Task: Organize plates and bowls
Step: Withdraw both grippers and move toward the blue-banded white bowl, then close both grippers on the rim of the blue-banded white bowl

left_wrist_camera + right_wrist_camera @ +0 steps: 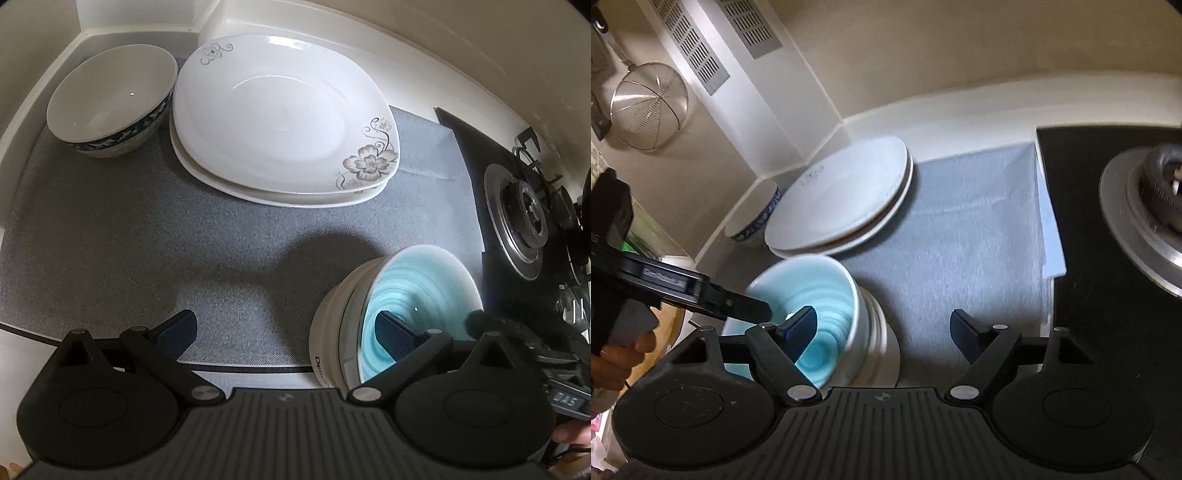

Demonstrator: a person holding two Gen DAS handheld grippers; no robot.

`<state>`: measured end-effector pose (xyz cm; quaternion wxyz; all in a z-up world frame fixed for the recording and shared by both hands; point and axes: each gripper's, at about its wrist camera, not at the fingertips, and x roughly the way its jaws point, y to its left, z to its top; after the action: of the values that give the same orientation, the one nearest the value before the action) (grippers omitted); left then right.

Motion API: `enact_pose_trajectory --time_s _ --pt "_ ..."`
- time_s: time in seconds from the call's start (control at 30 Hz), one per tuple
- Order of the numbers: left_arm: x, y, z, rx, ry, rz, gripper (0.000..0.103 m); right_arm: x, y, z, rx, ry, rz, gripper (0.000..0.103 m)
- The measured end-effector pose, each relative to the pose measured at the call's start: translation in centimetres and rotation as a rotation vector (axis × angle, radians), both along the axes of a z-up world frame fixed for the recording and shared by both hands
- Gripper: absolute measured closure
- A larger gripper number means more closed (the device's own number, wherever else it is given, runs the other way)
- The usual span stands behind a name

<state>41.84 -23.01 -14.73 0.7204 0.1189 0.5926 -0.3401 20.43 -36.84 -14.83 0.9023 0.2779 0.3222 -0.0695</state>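
Observation:
A white bowl with a turquoise inside [417, 291] is tilted on the grey mat, near the front right; it also shows in the right wrist view [820, 306]. My left gripper [288, 328] is open, its right finger inside the bowl and its left finger over the mat. My right gripper [882, 328] is open, its left finger inside the bowl, its right finger over the mat. Two stacked white floral plates [280, 122] lie at the back, also seen in the right wrist view [842, 199]. A blue-patterned white bowl [110, 99] stands left of them.
A black gas hob with a burner [524, 218] borders the mat [129, 229] on the right; it also shows in the right wrist view [1145, 206]. Walls close the back and left. A metal strainer [646, 107] hangs on the wall.

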Motion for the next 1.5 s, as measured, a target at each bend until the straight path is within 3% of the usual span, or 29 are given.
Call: enact_pose_trajectory --time_s 0.27,0.47,0.57,0.83,1.2,1.5 --pt "0.0 0.8 2.2 -0.056 -0.020 -0.001 0.001 0.8 1.1 3.7 -0.047 -0.001 0.030 0.021" --pt "1.1 3.2 3.7 -0.090 -0.041 0.073 0.001 2.9 2.1 6.1 -0.079 -0.006 0.095 0.020" --pt "2.5 5.2 4.0 -0.096 -0.049 0.169 0.001 4.8 2.4 6.8 -0.088 -0.004 0.136 0.020" --pt "7.8 10.3 3.0 -0.099 -0.045 0.557 0.000 12.2 3.3 8.0 -0.143 -0.016 0.230 0.020" --pt "12.6 11.0 1.3 -0.112 -0.010 0.812 0.000 25.0 4.5 7.1 -0.236 0.021 0.368 0.021" --pt "14.6 11.1 -1.6 -0.133 0.051 0.962 0.001 32.5 6.5 4.4 -0.319 0.048 0.456 0.036"
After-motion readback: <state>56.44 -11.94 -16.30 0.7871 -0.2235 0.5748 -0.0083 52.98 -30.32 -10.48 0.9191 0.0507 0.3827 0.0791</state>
